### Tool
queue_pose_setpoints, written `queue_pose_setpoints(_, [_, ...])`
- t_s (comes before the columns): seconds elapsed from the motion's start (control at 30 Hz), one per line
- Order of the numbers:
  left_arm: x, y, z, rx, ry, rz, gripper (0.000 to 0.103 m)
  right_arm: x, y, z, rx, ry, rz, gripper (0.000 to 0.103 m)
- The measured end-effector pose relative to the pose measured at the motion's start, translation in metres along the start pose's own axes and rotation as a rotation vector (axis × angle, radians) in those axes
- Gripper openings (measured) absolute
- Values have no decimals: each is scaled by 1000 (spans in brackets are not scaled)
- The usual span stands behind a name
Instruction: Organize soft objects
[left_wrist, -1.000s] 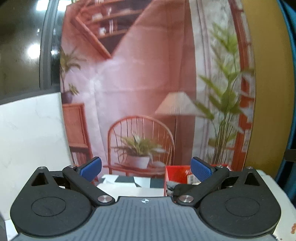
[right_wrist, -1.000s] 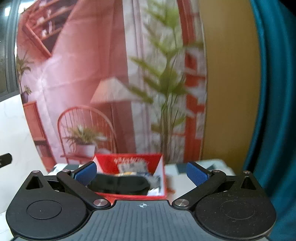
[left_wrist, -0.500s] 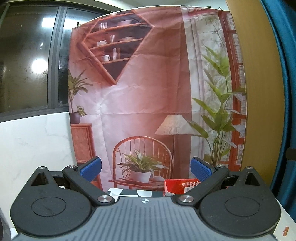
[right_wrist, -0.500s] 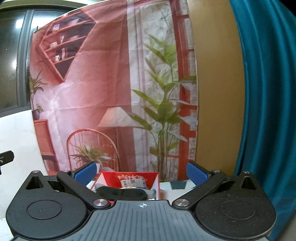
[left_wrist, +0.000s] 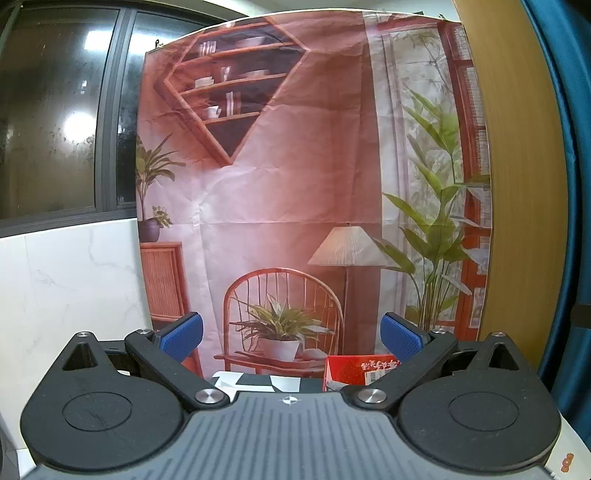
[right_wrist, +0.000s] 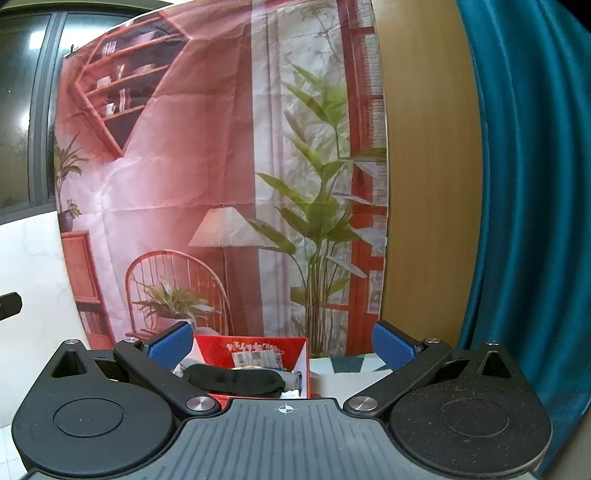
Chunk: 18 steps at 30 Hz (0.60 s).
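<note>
A red box (right_wrist: 255, 350) stands on the table ahead of my right gripper (right_wrist: 282, 345). A black soft item (right_wrist: 236, 378) lies across its top, with grey and white items beside it. My right gripper is open and empty, raised above and behind the box. In the left wrist view the same red box (left_wrist: 354, 371) shows low at the right, partly hidden by my right finger. My left gripper (left_wrist: 291, 336) is open and empty, held high and level.
A printed backdrop (left_wrist: 295, 184) of a room hangs straight ahead. A white marble wall (left_wrist: 70, 277) and dark window are at the left. A wooden panel (right_wrist: 424, 184) and teal curtain (right_wrist: 524, 184) are at the right. The checkered table surface (left_wrist: 266, 382) shows below.
Both grippers have tilted upward, so the box sits lower in view and more of the backdrop and window shows. Both stay open and empty.
</note>
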<state>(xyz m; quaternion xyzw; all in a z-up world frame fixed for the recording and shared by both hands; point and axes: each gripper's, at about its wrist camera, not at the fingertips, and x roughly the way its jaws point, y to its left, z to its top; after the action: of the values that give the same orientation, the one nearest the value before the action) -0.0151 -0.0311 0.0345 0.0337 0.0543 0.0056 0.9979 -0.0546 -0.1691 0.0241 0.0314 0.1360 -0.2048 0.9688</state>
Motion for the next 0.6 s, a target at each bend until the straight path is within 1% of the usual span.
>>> queue_pose_setpoints(0.6, [6,2,-2,-13,23,0,103,7,-1,-2,1,23,-2,103])
